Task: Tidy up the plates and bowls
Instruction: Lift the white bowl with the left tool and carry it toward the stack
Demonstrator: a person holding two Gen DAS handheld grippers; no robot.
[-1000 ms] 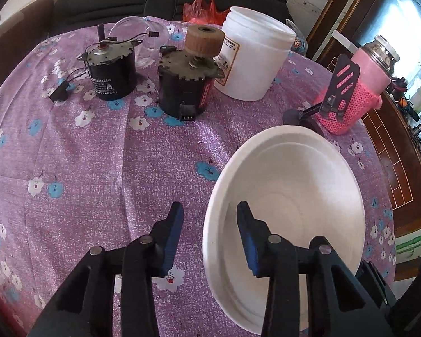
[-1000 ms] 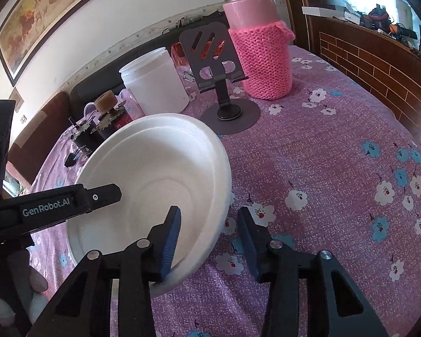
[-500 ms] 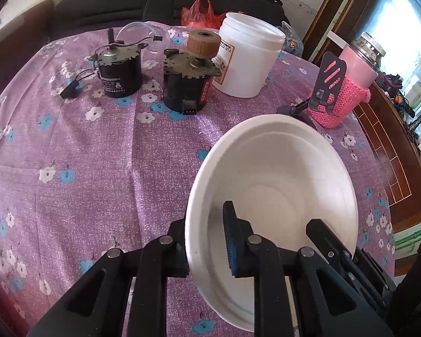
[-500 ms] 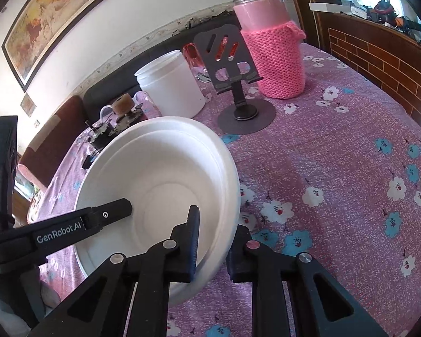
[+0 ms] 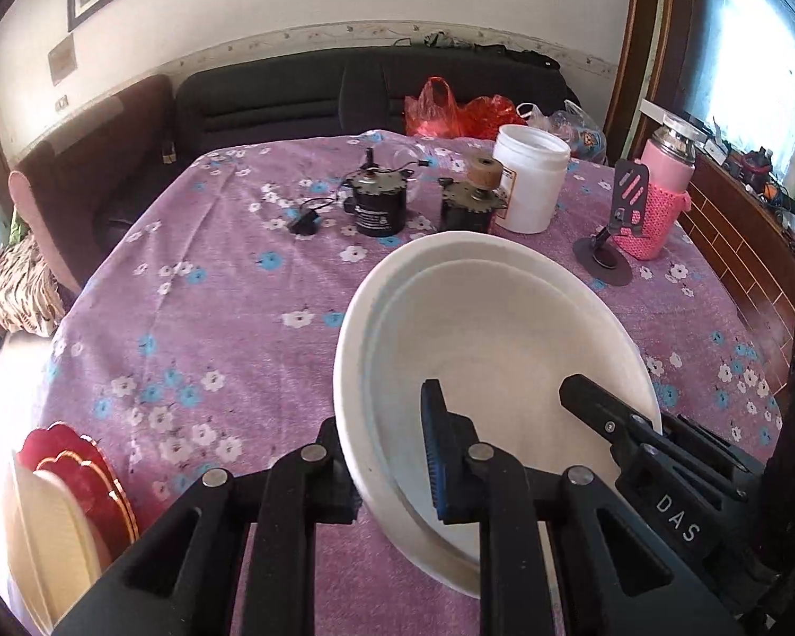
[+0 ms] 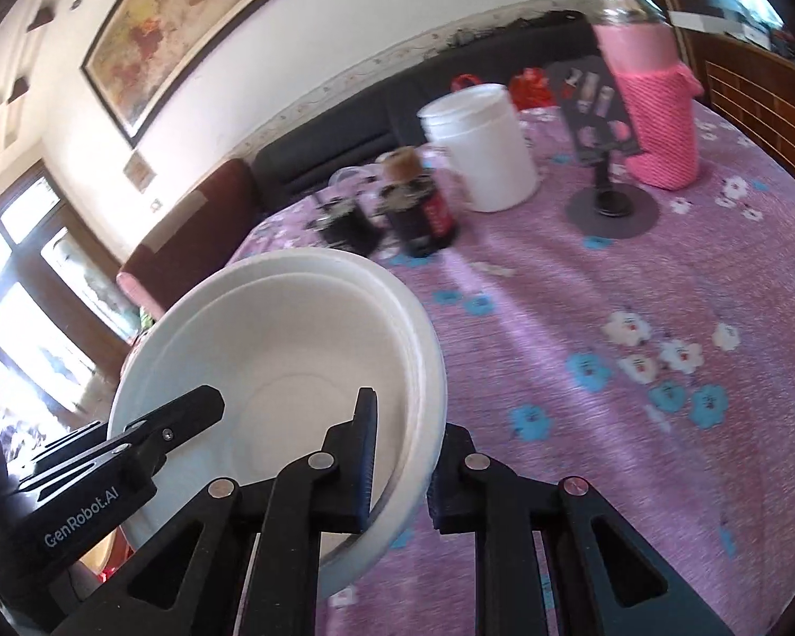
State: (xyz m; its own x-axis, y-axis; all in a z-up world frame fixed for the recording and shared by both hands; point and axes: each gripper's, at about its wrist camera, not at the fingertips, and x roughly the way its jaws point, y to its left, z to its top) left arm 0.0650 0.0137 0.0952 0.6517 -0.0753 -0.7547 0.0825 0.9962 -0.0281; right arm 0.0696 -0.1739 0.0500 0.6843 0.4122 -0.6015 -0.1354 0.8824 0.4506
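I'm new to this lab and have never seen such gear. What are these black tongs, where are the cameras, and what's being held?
No robot here: a person holds one two-finger tool in each hand, and a fisheye camera on each looks along its fingers. The left tool and the right tool each pinch opposite rims of the white bowl, lifted above the purple flowered tablecloth. On the table stand a white tub, two small motors, a phone stand and a pink flask. More plates show at lower left.

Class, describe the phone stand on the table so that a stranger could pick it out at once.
Start at the purple flowered tablecloth and go to its far right side, to the bottle in the pink knitted sleeve. The phone stand is just before it: dark grey, round-based, with a slotted upright plate.
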